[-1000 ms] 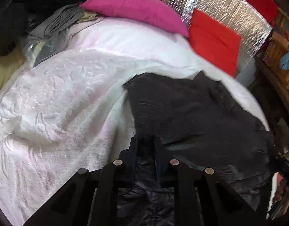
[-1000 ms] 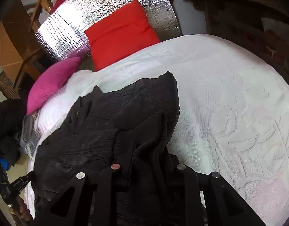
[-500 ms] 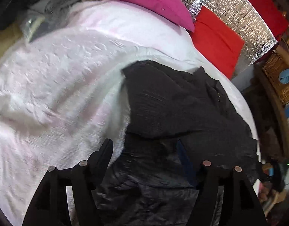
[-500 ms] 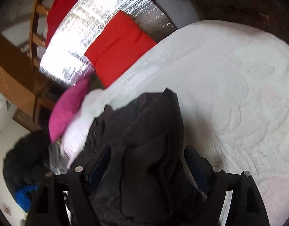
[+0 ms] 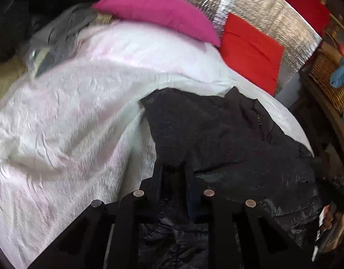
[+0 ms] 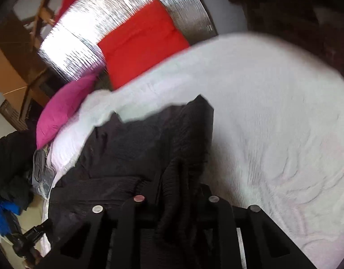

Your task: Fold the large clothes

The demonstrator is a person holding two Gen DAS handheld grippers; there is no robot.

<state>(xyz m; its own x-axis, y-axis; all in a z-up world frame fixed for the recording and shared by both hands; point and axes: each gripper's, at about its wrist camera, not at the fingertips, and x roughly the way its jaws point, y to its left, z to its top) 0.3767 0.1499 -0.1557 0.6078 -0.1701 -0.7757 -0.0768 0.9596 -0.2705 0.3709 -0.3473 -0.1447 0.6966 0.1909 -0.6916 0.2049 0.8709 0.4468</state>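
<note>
A large black garment [image 5: 216,134] lies partly folded on the white bedspread [image 5: 71,123]. It also shows in the right wrist view [image 6: 131,152]. My left gripper [image 5: 173,174] is shut on the black garment near its left edge, with dark cloth bunched between the fingers. My right gripper [image 6: 178,186] is shut on a ridge of the black garment at its right side, next to bare bedspread [image 6: 273,123]. The fingertips of both grippers are buried in the cloth.
A pink pillow [image 5: 158,11] and a red cushion [image 5: 250,51] lean at the head of the bed against a silver foil panel [image 5: 261,11]. Grey clothes [image 5: 66,29] lie at the bed's far left. A wicker basket [image 5: 329,76] stands at the right.
Half a second ago both grippers were open above the garment. Now both have closed on the black cloth again. Both views have shifted and blurred.
</note>
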